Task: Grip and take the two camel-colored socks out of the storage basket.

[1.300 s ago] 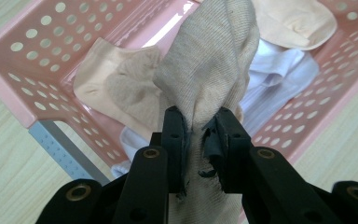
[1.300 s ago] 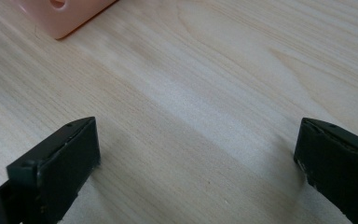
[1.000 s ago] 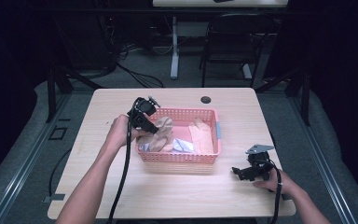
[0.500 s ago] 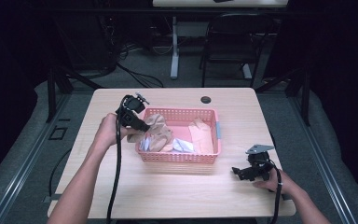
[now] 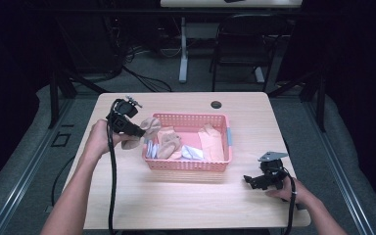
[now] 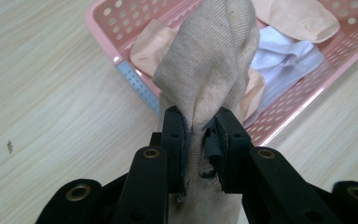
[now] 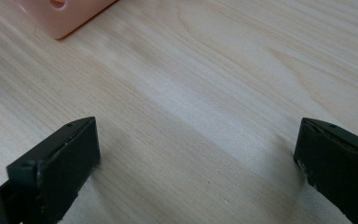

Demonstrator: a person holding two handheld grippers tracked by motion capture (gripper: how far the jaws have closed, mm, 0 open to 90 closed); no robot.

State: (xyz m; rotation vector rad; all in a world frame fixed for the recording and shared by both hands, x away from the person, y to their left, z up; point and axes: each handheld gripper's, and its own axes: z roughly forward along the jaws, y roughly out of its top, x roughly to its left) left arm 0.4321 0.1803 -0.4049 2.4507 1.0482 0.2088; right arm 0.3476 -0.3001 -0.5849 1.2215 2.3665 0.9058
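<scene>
On the left, my left gripper (image 5: 138,131) has carried a tan knitted fabric sock (image 6: 209,65) up and out past the left rim of the pink perforated plastic basket (image 5: 186,164) over the last second, its fingers clamped tight on the cloth. I judge the sock is on its way to the pale wooden surface (image 5: 176,200) beside the basket. On the right, my right gripper (image 5: 265,180) rests low near the front edge, fingers wide apart and empty.

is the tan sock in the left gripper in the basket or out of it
Out. The left gripper has its jaws shut on the tan knit sock, lifted over the left edge of the pink plastic basket.
</scene>
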